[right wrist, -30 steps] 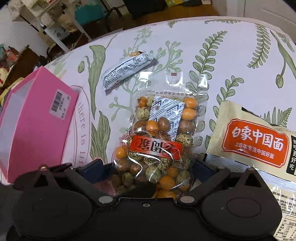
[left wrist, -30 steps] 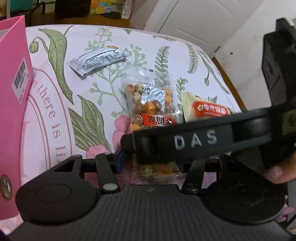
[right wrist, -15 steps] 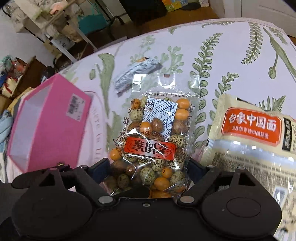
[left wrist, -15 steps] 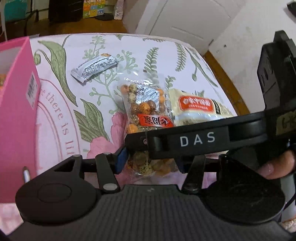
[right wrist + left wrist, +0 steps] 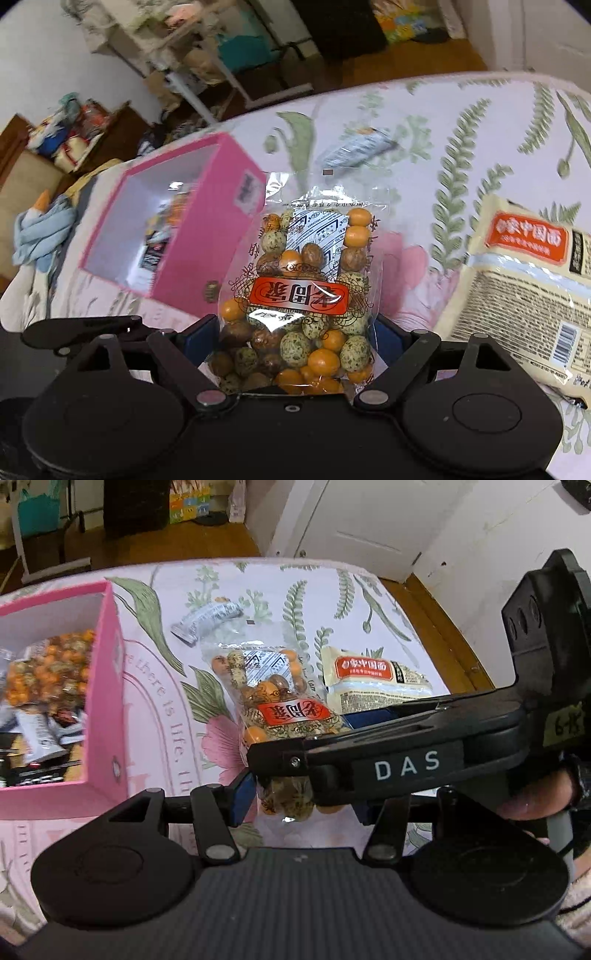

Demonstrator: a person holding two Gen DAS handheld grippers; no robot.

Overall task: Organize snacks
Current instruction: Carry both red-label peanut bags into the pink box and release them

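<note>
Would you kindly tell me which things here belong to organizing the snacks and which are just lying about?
For the job:
- bag of coated nuts, between both hand-held grippers
- pink box
- noodle packet
- small silver snack bar

Lying about:
- floral tablecloth
- blue cloth

My right gripper (image 5: 293, 341) pinches the clear nut bag (image 5: 301, 291) by its near end, off the floral tablecloth (image 5: 461, 133). Left sits the open pink box (image 5: 207, 236); right, a noodle packet (image 5: 524, 280); far, a silver bar (image 5: 356, 149).
</note>
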